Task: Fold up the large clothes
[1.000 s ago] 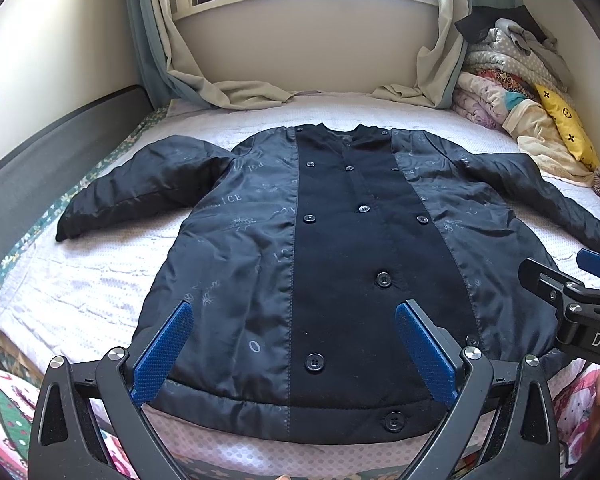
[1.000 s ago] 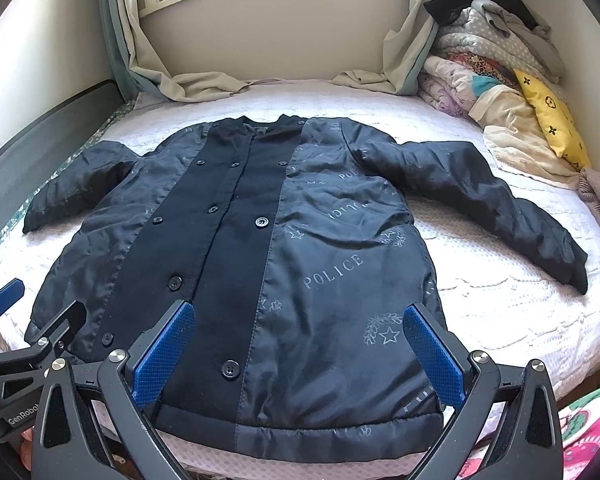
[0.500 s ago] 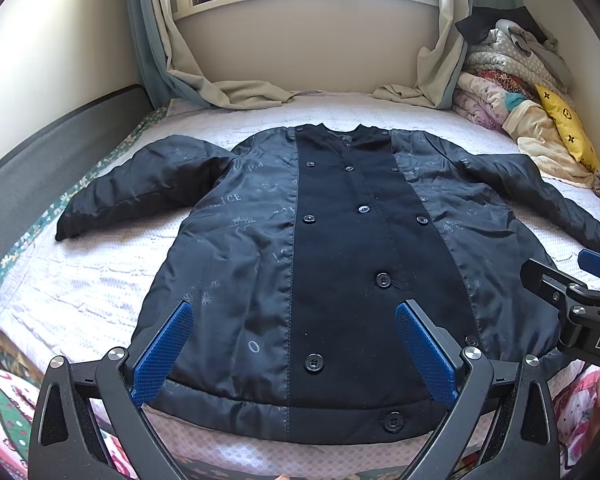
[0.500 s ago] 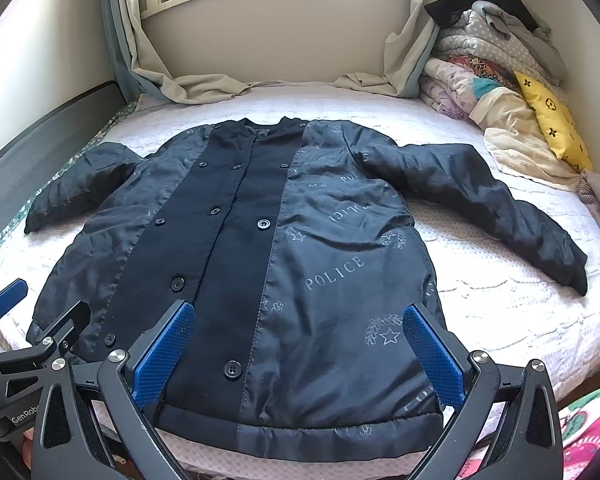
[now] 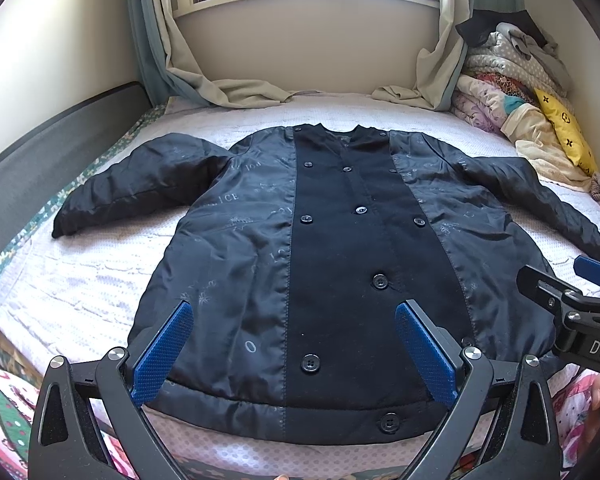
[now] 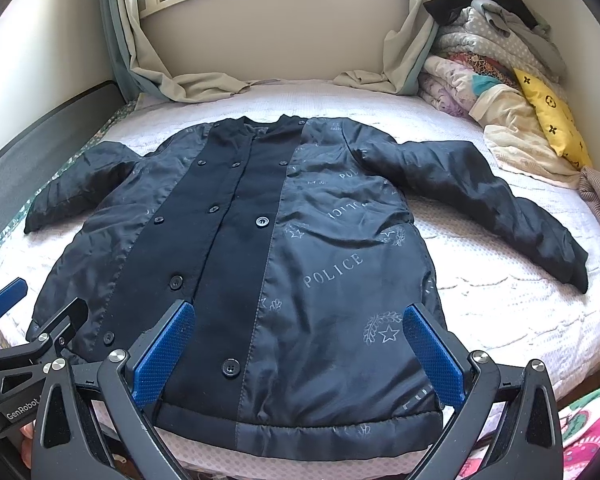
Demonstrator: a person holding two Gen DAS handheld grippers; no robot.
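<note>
A dark navy padded coat (image 5: 332, 264) (image 6: 300, 264) with a black buttoned front panel and "POLICE" prints lies flat, front up, on the bed, both sleeves spread out to the sides. My left gripper (image 5: 294, 320) hovers open above the coat's hem, over its left half, nothing between its blue pads. In the right wrist view my right gripper (image 6: 298, 322) hangs open above the hem's right half, also holding nothing. Each gripper shows at the edge of the other's view: the right gripper (image 5: 572, 292), the left gripper (image 6: 36, 320).
The bed's white quilted cover (image 5: 80, 280) runs under the coat. A dark bed rail (image 5: 60, 128) lines the left side. Piled blankets and a yellow pillow (image 6: 548, 120) fill the far right corner. Curtains (image 5: 228, 88) drape onto the bed's head below the window sill.
Both views have shifted only slightly; the right gripper has crept a little lower and closer to the hem. The coat has not moved and both grippers stay open.
</note>
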